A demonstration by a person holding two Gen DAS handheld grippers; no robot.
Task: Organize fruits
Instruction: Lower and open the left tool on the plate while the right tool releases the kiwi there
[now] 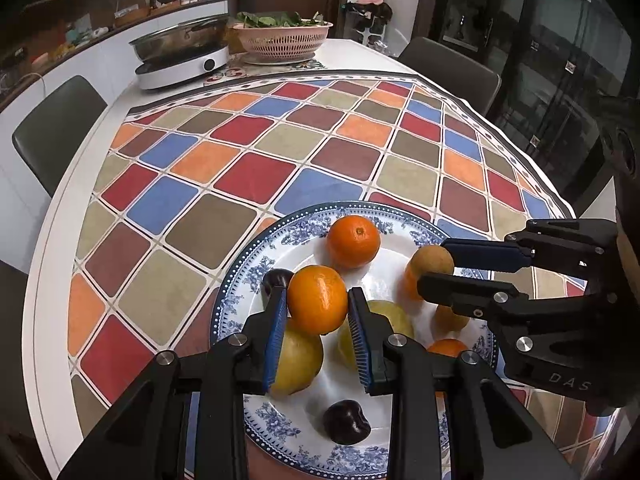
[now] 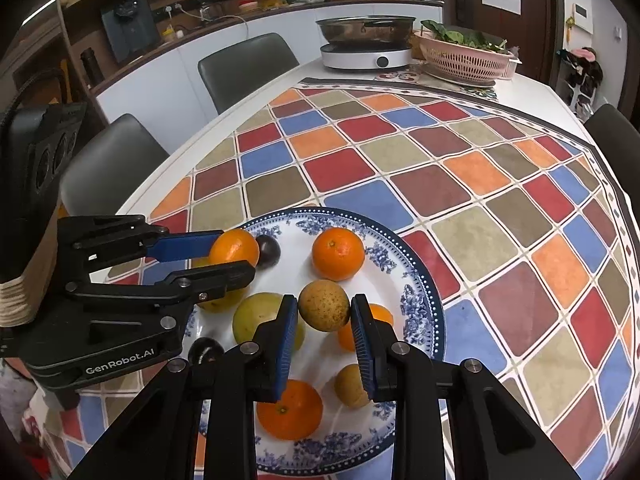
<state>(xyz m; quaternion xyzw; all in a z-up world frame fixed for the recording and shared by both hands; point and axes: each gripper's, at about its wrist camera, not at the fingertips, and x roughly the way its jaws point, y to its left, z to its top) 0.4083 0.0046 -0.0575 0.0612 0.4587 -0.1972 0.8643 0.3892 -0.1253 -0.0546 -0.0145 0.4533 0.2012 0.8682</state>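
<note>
Checkered tablecloth (image 1: 256,168) covers white table (image 1: 52,248); chairs (image 1: 56,128) alongside.

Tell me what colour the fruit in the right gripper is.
Speckled brownish-tan fruit, clearest in the right wrist view.

The plate (image 1: 256,280) looks like glossy glazed ceramic. Matt black plastic forms each claw — left claw (image 1: 318,312), right claw (image 2: 325,307) — with ribbed blue pads (image 1: 276,344). The held orange (image 1: 317,299) is smooth and shiny; the brown fruit (image 2: 324,305) is dull and speckled.
</note>
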